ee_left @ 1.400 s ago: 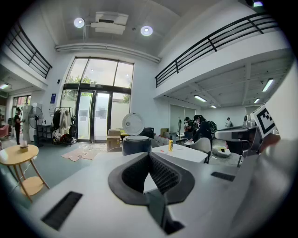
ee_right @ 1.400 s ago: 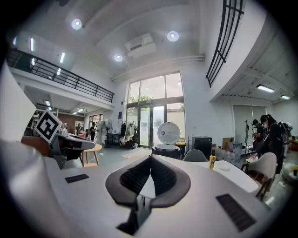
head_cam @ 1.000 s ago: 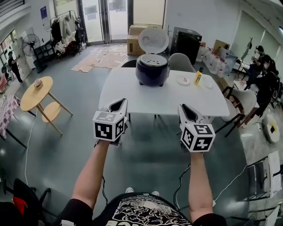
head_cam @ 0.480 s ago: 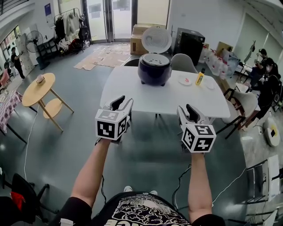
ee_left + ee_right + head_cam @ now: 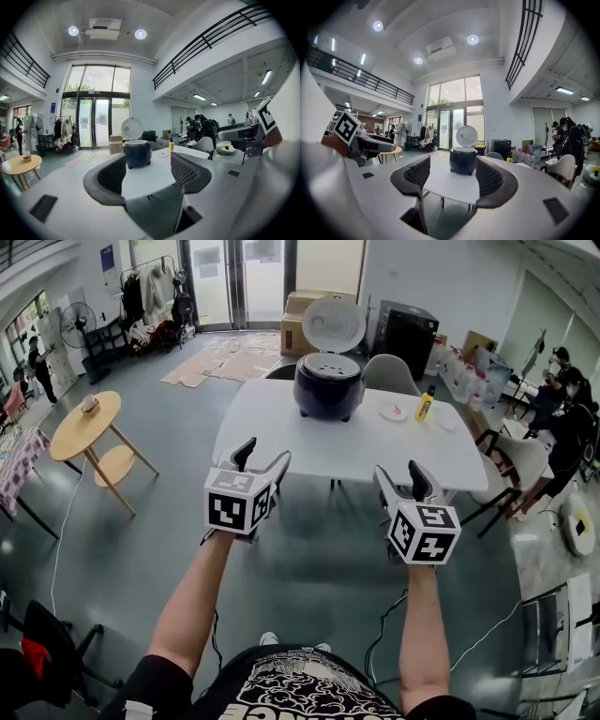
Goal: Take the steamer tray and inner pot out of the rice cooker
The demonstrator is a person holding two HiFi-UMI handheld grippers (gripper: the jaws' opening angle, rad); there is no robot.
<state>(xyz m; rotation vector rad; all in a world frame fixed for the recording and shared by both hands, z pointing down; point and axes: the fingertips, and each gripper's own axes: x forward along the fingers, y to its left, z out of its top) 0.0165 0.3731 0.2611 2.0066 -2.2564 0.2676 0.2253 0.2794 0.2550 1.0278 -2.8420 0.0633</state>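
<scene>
A dark blue rice cooker (image 5: 328, 387) stands at the far side of the white table (image 5: 281, 442), its round white lid (image 5: 334, 324) raised. A pale perforated steamer tray (image 5: 328, 365) lies in its top; the inner pot is hidden. My left gripper (image 5: 263, 452) and right gripper (image 5: 398, 472) hang in the air short of the table's near edge, well apart from the cooker. Both jaws have just been opening and stand open with nothing between them. The cooker (image 5: 137, 152) shows between the jaws of the left gripper (image 5: 147, 168), and the cooker (image 5: 463, 161) also shows between those of the right gripper (image 5: 452, 180).
A yellow bottle (image 5: 425, 404) and a small plate (image 5: 392, 411) sit on the table right of the cooker. A grey chair (image 5: 389, 373) stands behind the table. A round wooden table (image 5: 84, 427) is at left, a black cabinet (image 5: 405, 334) behind, people at far right.
Both grippers' jaws went from shut to open. The hands stayed roughly where they were in front of the table.
</scene>
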